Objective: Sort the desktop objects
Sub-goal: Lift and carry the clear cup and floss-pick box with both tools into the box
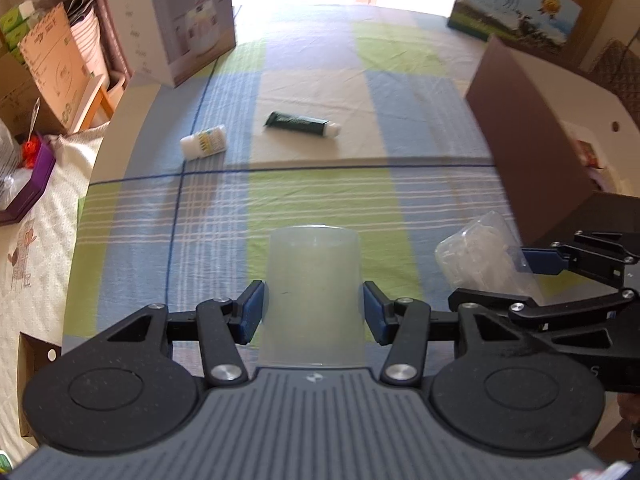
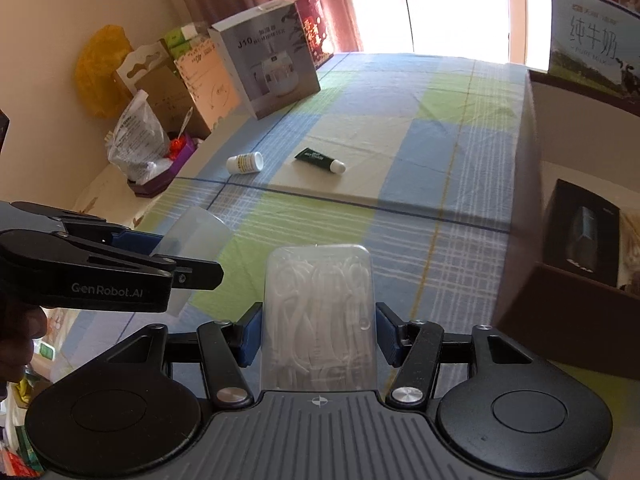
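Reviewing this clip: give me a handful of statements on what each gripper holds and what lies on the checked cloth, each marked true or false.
1. The left gripper is shut on a translucent cup. True.
2. The right gripper is empty. False: it grips a clear box of floss picks.
3. A dark green tube lies on the cloth. True.
4. The small white bottle stands upright. False: it lies on its side.
5. The tube and bottle touch. False: they lie apart.
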The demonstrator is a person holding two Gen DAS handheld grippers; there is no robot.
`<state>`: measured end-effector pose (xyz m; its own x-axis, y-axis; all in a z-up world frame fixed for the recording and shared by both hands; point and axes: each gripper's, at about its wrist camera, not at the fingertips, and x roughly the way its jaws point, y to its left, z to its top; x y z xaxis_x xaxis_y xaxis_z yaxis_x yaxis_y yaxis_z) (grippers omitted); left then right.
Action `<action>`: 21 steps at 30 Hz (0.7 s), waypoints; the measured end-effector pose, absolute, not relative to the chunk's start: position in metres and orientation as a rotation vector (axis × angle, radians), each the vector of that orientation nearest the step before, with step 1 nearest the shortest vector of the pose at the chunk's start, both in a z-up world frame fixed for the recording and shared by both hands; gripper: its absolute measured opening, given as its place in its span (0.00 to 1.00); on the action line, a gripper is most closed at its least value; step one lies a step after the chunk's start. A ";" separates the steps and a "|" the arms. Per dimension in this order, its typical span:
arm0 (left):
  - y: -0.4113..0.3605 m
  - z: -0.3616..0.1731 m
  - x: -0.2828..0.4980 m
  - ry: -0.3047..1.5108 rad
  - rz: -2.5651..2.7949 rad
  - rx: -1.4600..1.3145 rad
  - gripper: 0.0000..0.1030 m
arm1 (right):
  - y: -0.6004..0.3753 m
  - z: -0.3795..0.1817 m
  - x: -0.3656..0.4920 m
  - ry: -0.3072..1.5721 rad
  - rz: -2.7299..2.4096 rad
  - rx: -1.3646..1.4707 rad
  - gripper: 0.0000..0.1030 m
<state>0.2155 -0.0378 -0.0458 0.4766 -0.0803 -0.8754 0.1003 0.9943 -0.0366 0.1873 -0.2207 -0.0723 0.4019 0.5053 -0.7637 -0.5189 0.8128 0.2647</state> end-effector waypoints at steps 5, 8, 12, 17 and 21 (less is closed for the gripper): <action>-0.073 -0.024 0.203 1.020 -0.182 0.032 0.46 | -0.259 -0.051 0.174 0.918 0.604 0.028 0.53; -0.096 -0.013 0.199 0.992 -0.229 0.047 0.46 | -0.284 -0.042 0.169 0.896 0.565 0.051 0.53; -0.129 -0.004 0.196 0.966 -0.287 0.066 0.46 | -0.322 -0.030 0.165 0.870 0.501 0.079 0.53; -0.174 0.004 0.199 0.935 -0.360 0.090 0.46 | -0.370 -0.015 0.168 0.825 0.416 0.104 0.53; -0.209 0.009 0.206 0.909 -0.412 0.102 0.46 | -0.409 -0.003 0.176 0.790 0.355 0.108 0.53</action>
<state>0.2059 -0.2086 0.0095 0.5421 -0.3039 -0.7835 0.3890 0.9172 -0.0866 0.1763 -0.4094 -0.0033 0.6482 0.3512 -0.6757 -0.2712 0.9356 0.2261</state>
